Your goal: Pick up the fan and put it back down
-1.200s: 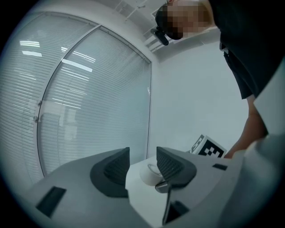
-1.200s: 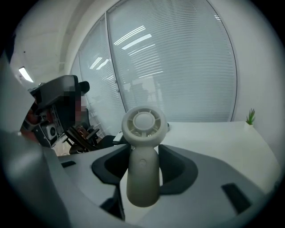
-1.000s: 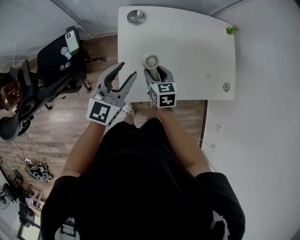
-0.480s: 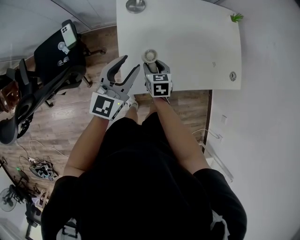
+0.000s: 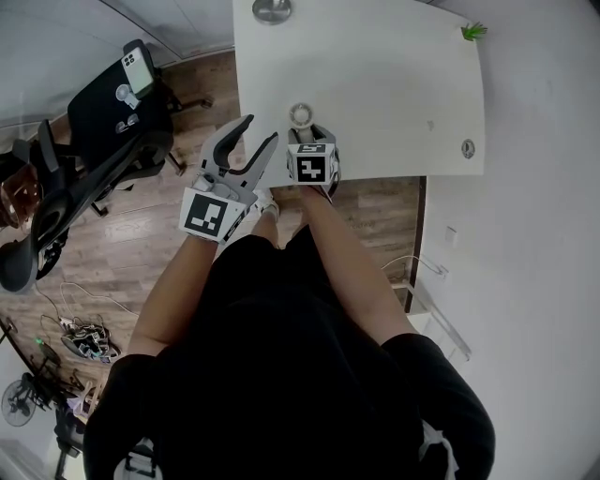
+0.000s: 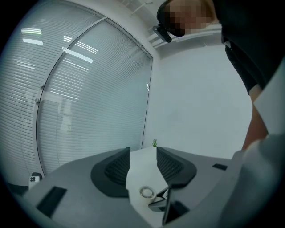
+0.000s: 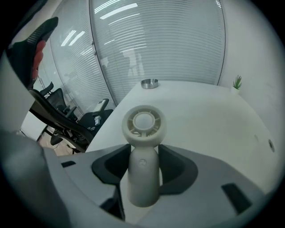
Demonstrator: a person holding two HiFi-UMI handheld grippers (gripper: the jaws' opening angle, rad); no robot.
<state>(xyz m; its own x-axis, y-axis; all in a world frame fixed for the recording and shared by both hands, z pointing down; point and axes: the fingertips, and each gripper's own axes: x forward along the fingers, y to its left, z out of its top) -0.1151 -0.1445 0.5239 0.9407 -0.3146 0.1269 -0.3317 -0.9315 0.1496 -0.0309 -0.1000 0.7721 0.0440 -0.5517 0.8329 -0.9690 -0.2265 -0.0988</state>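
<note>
A small white hand fan [image 5: 301, 115] has a round grille head and a thick handle. My right gripper [image 5: 312, 134] is shut on that handle, both dark pads against its sides, and holds it over the near edge of the white table [image 5: 375, 75]. In the right gripper view the fan [image 7: 143, 122] stands up between the jaws, head facing the camera. My left gripper [image 5: 261, 129] hangs open and holds nothing, just left of the table edge. The left gripper view shows the fan [image 6: 146, 192] low between the left gripper's [image 6: 143, 153] pads, farther off.
A metal dish [image 5: 272, 9] sits at the table's far edge, a small green plant [image 5: 473, 34] at its far right corner, a round grommet [image 5: 467, 148] near the right side. A black office chair [image 5: 122, 103] and cables [image 5: 84, 339] are on the wood floor at left.
My right gripper has sunk toward the table with the fan still in it, tilting more downward. The left gripper has dropped a little and stays open.
</note>
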